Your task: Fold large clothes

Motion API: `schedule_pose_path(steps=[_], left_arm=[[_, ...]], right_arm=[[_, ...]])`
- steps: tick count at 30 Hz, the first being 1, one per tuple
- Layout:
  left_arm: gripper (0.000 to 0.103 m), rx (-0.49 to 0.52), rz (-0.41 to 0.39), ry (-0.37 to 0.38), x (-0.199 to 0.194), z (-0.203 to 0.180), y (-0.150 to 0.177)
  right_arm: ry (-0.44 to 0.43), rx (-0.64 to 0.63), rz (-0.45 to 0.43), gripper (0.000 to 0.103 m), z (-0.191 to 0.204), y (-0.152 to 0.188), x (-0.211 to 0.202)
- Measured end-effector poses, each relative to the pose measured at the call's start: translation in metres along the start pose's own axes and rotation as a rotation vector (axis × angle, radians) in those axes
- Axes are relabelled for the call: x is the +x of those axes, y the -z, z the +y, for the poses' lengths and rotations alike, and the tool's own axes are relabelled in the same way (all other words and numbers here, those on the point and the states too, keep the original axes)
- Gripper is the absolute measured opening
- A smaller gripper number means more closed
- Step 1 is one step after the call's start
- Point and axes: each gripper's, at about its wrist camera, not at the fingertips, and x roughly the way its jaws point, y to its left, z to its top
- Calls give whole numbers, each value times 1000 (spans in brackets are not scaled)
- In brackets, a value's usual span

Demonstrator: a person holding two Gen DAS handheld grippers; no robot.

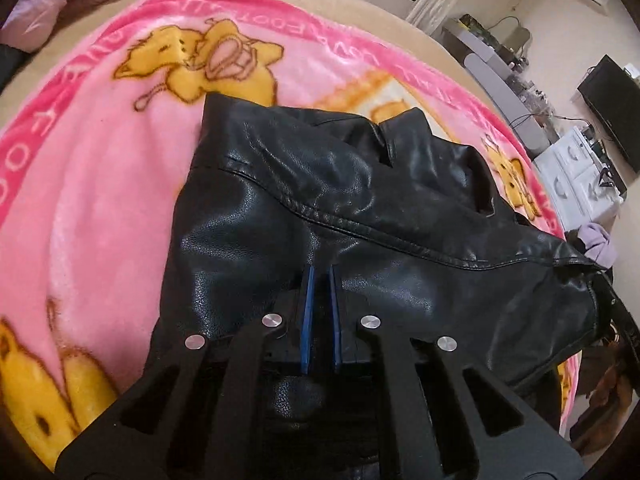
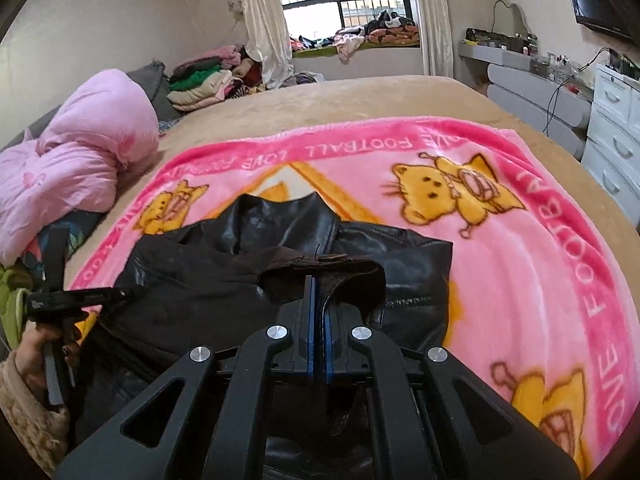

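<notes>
A black leather jacket (image 1: pixel 360 216) lies on a pink cartoon blanket (image 1: pixel 100 184) on the bed, collar away from me. My left gripper (image 1: pixel 320 276) hovers over the jacket's near part, its blue pads almost together with a narrow gap; whether leather is pinched there is unclear. In the right wrist view the jacket (image 2: pixel 208 280) lies partly folded, its brown lining (image 2: pixel 320 272) turned up. My right gripper (image 2: pixel 319 284) is shut on a folded edge of the jacket with the lining showing. The left gripper (image 2: pixel 80 300) also shows at the left edge of that view, held in a hand.
A pink quilt (image 2: pixel 76 168) is bunched at the bed's left. Stacked clothes (image 2: pixel 204 80) lie at the far left corner. A grey desk (image 2: pixel 532 80) and white drawers (image 2: pixel 616 128) stand right of the bed. The beige sheet (image 2: pixel 340 100) extends beyond the blanket.
</notes>
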Motion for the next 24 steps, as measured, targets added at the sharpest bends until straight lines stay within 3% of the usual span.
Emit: schedule_pose_path(steps=[4,6,8,10,13,18,20,24], left_arm=[[2,17,3,-15,4,-1,3],[2,22,2,-20,5,-1,4],[2,21,1,-22,6,-3,2],[2,21,1,-23,6,-4,2],[2,32,0,-35,6,-6,2],[2,53,-4,-56,5,-8,3],[2,56,-5,-58,5,-8,3],[2,55,-2,-52,5,-9,3]], right_arm=[[19,10,41,6,-2,3,8],[34,34,58,20,-5,4,7],[70,54,31,41,-7,4,-3],[100,69,-51,43,-4,0,-20],[31,65,-77,43,8,-8,-21],[-46,-39,1,43,52,-16,21],[-52,-51,76,51,61,-16,47],[33,-63,192,52,57,-1,84]])
